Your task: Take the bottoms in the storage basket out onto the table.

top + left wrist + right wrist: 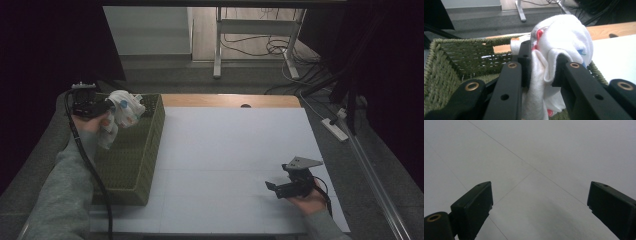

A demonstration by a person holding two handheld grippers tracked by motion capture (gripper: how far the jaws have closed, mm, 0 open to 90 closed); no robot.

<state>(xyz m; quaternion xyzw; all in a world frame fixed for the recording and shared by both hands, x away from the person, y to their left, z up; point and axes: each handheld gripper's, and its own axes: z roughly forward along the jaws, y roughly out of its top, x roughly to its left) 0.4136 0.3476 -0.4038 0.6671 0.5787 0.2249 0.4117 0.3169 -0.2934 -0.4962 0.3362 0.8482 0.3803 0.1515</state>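
High view: left hand-held gripper (106,106) is up over the far end of the green woven basket (150,150), which sits at the left edge of the white surface (230,150). Its jaws are clamped on a white sock bundle (121,111) w/ small red and blue marks; the bundle sticks out past the jaw tips toward the basket's far rim, and a loose end hangs down below the hand, inside the basket's outline. Bundle looks clear of the basket floor, held in the air.

Left gripper view: sock bundle (559,47) is pinched between the two black jaws, fabric bulging above and past the tips, more of it drooping down between the jaw arms. Basket wall (461,52) lies behind and below, so the bundle is above the basket's inside, near its far corner.

Right hand-held gripper (280,188) rests low over the surface at the near right, well apart from basket and bundle. Right gripper view: jaws stand wide, nothing between them, bare white surface (536,157) beyond.
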